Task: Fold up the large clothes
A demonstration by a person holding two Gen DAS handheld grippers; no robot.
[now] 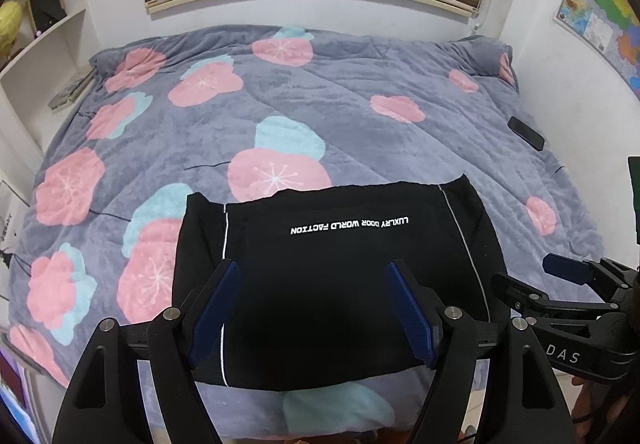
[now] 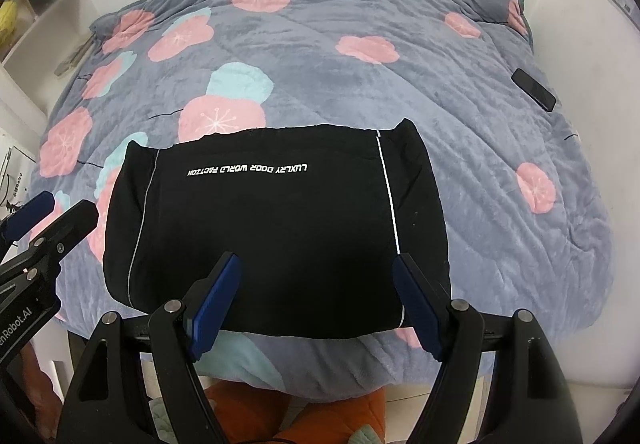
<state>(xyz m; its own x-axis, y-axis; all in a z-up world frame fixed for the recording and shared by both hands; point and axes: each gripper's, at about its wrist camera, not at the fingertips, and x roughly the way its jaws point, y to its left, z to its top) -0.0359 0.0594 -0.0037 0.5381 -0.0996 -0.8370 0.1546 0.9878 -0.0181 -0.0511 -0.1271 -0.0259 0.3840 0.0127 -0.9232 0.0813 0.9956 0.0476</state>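
A black garment [image 1: 332,284] with white piping and a white text line lies folded into a compact rectangle near the front edge of the bed; it also shows in the right wrist view [image 2: 276,232]. My left gripper [image 1: 314,308] is open and empty, held above the garment's near part. My right gripper [image 2: 316,304] is open and empty above the garment's near edge. The right gripper also shows at the right edge of the left wrist view [image 1: 560,284], and the left gripper shows at the left edge of the right wrist view [image 2: 44,215].
The bed carries a grey quilt with pink and teal flowers [image 1: 280,103]. A black phone [image 2: 534,89] lies on the quilt at the far right. White shelves [image 1: 44,35] stand at the left, a wall map [image 1: 600,19] at the right. Orange cloth [image 2: 304,416] lies below the bed edge.
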